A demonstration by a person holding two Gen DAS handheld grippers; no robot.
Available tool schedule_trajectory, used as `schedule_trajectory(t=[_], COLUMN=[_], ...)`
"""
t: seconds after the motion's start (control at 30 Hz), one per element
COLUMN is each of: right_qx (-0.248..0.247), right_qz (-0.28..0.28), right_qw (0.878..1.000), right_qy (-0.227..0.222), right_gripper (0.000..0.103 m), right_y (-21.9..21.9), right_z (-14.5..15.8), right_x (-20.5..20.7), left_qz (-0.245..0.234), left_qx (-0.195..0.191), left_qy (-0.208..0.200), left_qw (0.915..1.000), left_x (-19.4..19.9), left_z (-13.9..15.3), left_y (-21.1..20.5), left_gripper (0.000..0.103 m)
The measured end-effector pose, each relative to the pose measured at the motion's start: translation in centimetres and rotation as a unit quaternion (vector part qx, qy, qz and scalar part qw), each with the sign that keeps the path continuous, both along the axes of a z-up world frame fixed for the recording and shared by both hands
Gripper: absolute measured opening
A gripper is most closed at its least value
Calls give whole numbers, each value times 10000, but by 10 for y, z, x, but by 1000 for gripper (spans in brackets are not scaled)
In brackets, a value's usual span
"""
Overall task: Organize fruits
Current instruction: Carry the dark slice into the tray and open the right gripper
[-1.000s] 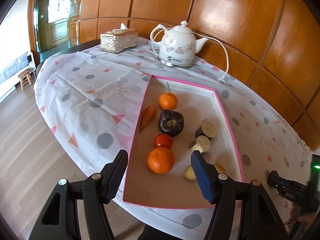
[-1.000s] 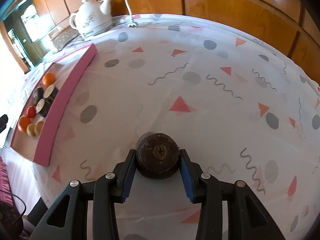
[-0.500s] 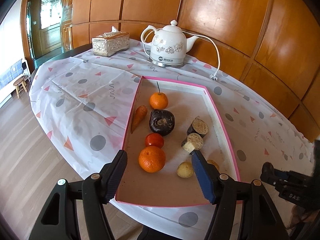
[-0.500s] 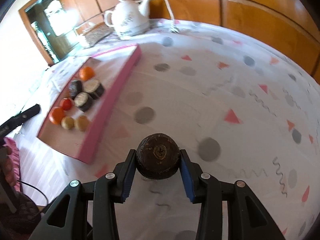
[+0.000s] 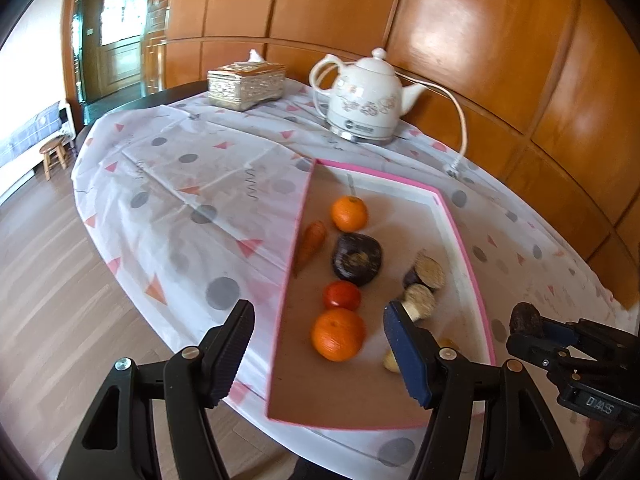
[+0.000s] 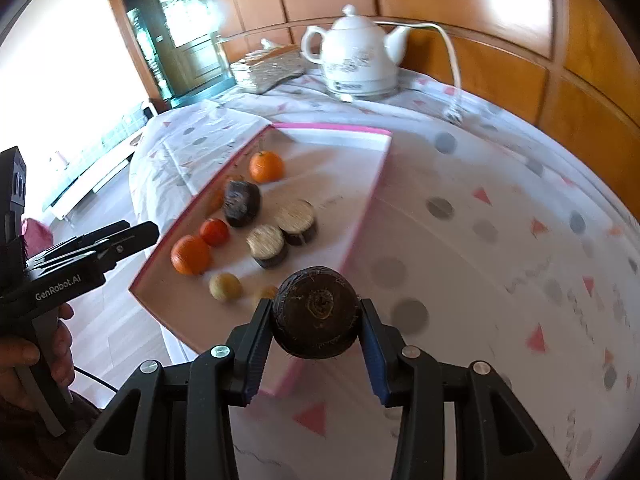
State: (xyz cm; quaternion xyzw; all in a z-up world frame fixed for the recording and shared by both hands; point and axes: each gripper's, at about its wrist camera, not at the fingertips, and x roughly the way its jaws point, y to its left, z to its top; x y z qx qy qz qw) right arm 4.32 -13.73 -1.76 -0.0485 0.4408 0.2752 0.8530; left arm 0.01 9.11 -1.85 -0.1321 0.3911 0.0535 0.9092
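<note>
A pink-rimmed tray (image 5: pixel 468 240) (image 6: pixel 360 216) on the table holds two oranges (image 5: pixel 339 334) (image 5: pixel 349 213), a tomato (image 5: pixel 342 295), a carrot (image 5: pixel 310 242), a dark round fruit (image 5: pixel 356 258), two cut dark pieces (image 5: pixel 428 274) and small yellow fruits (image 6: pixel 226 286). My right gripper (image 6: pixel 316 322) is shut on a dark brown round fruit (image 6: pixel 316 312), held just off the tray's near right corner; it also shows in the left wrist view (image 5: pixel 526 320). My left gripper (image 5: pixel 320 344) is open and empty above the tray's near end.
A white kettle (image 5: pixel 366 100) with its cord (image 5: pixel 460 120) and a gold tissue box (image 5: pixel 246 84) stand at the far side of the patterned tablecloth (image 5: pixel 192 184). Wood panel wall lies behind. Wooden floor lies left of the table edge.
My right gripper has carried the dark fruit left toward the tray, from open cloth to the tray's near corner. My left gripper has stayed open over the tray, shifting slightly.
</note>
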Motion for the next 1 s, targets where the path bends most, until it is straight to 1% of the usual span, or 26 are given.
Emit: schedule_trajectory(t=[0.07, 0.2, 0.4, 0.57, 0.63, 0.73, 0.83, 1.0], right_qx=[-31, -5, -32, -199, -178, -117, 42, 146], right_qz=[95, 156, 84, -91, -138, -194, -219, -260], right_qw=[9999, 9999, 9999, 9992, 9990, 9992, 9992, 9991], right_qy=[-53, -65, 59, 328, 373, 338, 333, 291], right_gripper=[42, 42, 42, 43, 45, 58, 59, 59], right_y=[11, 26, 49, 59, 57, 52, 46, 39], right_z=[3, 6, -1, -22, -26, -27, -24, -19], right_x=[7, 24, 62, 87, 88, 85, 80, 70], left_qz=[147, 290, 169, 111, 108, 115, 108, 93], left_qx=[-25, -35, -6, 23, 46, 49, 92, 188], left_qy=[-11, -19, 84, 112, 121, 145, 137, 23], left_qw=[9999, 9996, 9998, 9999, 9999, 9998, 9998, 9998], left_x=[1, 2, 5, 8, 9, 10, 10, 7], left_z=[1, 0, -8, -10, -10, -11, -10, -3], left_y=[10, 20, 16, 12, 11, 9, 6, 2], left_gripper=[68, 68, 68, 68, 68, 71, 72, 75])
